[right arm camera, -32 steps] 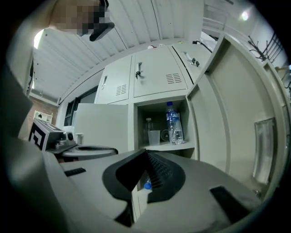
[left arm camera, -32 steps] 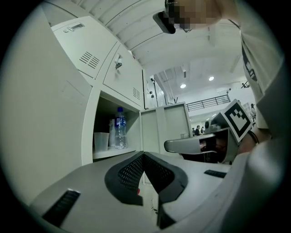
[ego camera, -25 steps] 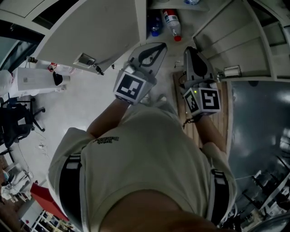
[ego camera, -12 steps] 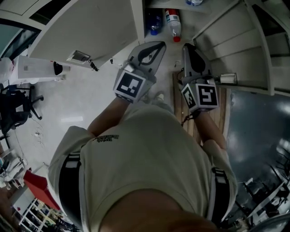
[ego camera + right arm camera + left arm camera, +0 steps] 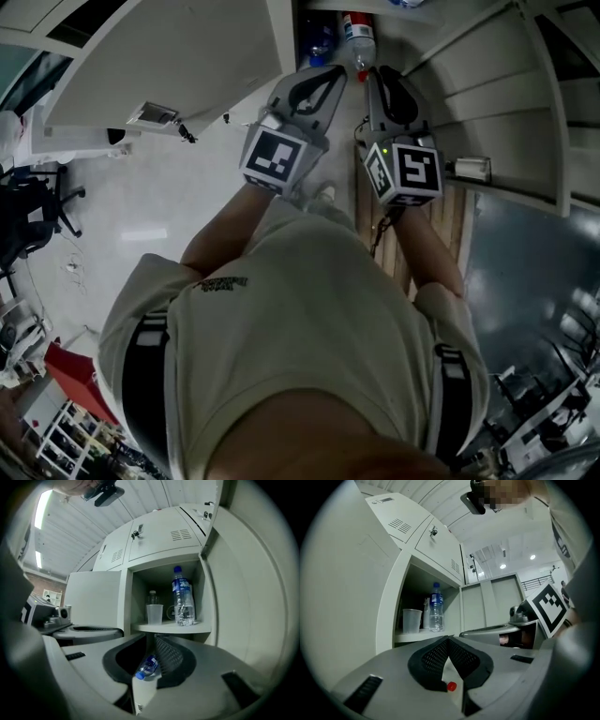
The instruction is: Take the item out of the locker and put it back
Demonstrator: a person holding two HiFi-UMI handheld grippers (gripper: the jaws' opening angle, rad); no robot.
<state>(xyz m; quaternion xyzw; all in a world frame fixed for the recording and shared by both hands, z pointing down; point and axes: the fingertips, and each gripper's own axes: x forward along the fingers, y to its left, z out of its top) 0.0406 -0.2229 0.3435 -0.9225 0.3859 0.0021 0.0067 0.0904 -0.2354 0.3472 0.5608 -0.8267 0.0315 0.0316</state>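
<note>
Head view: my left gripper (image 5: 328, 75) and right gripper (image 5: 382, 75) both point to 12 o'clock.

Left gripper view: jaw tips meet, nothing gripped. The water bottle (image 5: 436, 609) stands upright on the locker shelf (image 5: 419, 637) at 12 o'clock, with a cup (image 5: 411, 620) just beside it at 9 o'clock.

Right gripper view: jaws have just been opening and stand slightly apart, clamping nothing. A second bottle (image 5: 148, 667) shows through the gap

Pretty dim and greyish overall tbh. Main light = ceiling spots (image 5: 503, 566) in the left gripper view + a strip light (image 5: 44, 503) top-left in the right gripper view, both a bit blown out. The locker (image 5: 164, 585) is shadowy inside. Both gripper views are heavy fisheye w/ black vignette corners. Head view bends at the edges too, w/ a soft glare patch on the floor (image 5: 142, 234).
</note>
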